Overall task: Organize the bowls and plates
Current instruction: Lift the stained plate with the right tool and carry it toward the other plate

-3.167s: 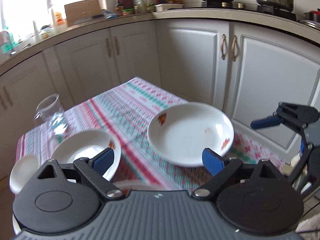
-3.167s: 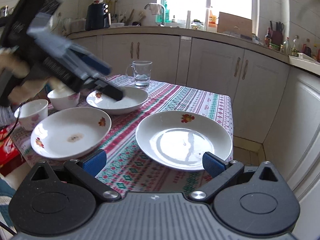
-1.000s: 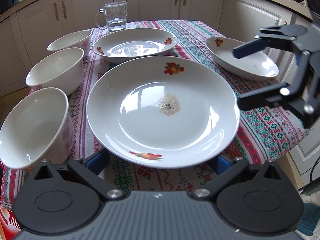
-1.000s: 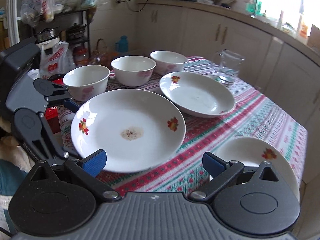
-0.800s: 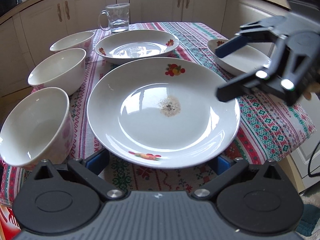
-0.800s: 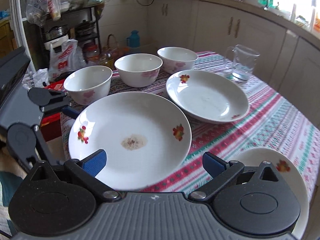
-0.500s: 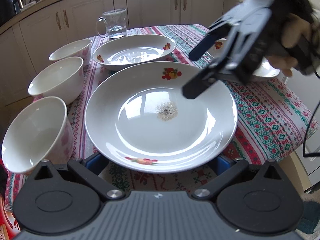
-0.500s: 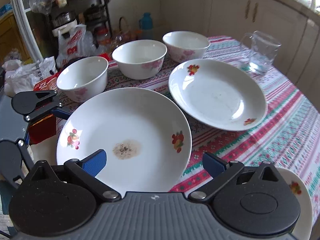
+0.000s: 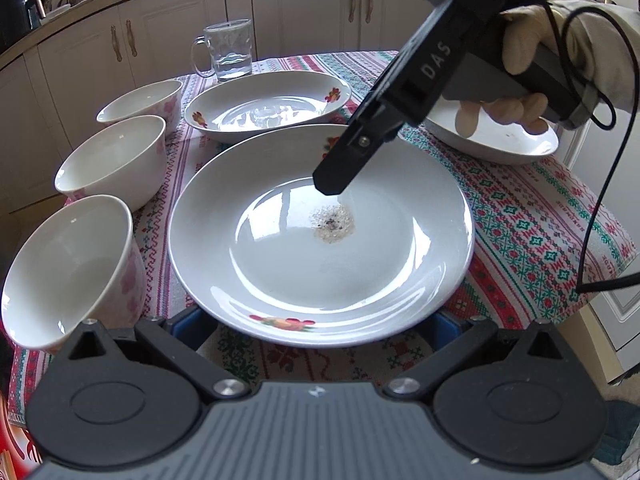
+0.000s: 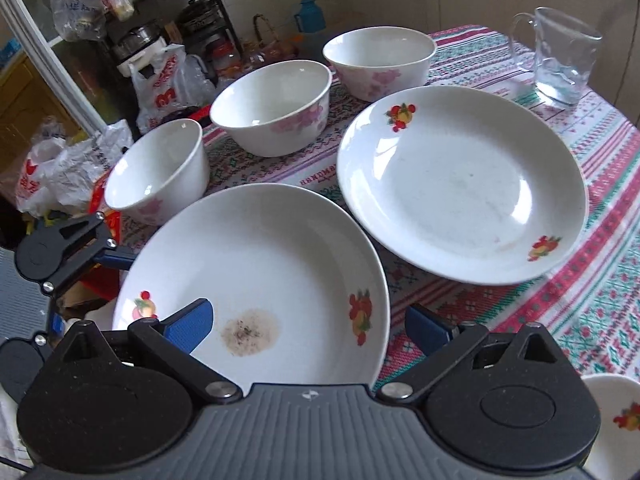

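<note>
A large white plate with a brown stain lies at the table's near edge; it also shows in the right wrist view. My left gripper is open, its fingers low on either side of the plate's near rim. My right gripper is open and hangs over this plate's far side, one finger over the plate's inside, the other outside its rim. A second plate lies behind it. A third plate lies at the right. Three white bowls line the left side.
A glass mug with water stands at the table's far edge. The patterned tablecloth covers the table. White cabinets stand behind. Plastic bags and a shelf rack stand beyond the bowl side.
My right gripper has swung in from the right and come down over the stained plate. My left gripper has stayed at the plate's near rim.
</note>
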Demonstrator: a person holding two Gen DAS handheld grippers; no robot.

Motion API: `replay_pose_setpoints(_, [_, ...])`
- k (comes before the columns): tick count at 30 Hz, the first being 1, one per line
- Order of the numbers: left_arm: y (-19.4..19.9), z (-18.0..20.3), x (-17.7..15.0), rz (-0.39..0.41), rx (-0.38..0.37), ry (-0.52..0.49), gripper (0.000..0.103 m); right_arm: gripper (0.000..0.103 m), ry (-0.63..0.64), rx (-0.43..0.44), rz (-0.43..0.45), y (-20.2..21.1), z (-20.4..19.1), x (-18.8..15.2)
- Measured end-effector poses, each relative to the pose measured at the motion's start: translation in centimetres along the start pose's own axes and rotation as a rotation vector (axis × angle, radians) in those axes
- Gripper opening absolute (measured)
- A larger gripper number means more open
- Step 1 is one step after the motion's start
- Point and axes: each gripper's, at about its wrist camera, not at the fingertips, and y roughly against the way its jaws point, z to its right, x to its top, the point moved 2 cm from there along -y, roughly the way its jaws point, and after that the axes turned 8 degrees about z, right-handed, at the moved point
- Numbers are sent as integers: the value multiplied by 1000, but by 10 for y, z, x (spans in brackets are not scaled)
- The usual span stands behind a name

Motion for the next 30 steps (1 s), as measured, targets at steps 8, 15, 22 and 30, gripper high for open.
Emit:
replay_pose_setpoints(8, [0, 0, 0, 3, -3, 0, 103, 103, -25, 75, -16, -1, 3, 6])
replay_pose_setpoints(15, [0, 0, 0, 2, -4, -4, 103, 103, -35, 106, -31, -4, 3, 7])
replay_pose_setpoints(22, [-1, 0, 2, -5, -3, -11, 103, 103, -35, 90, -30, -4, 1, 7])
replay_pose_setpoints(30, [-1, 4, 4, -10, -2, -47, 102, 103, -54, 73, -13, 0, 0, 3])
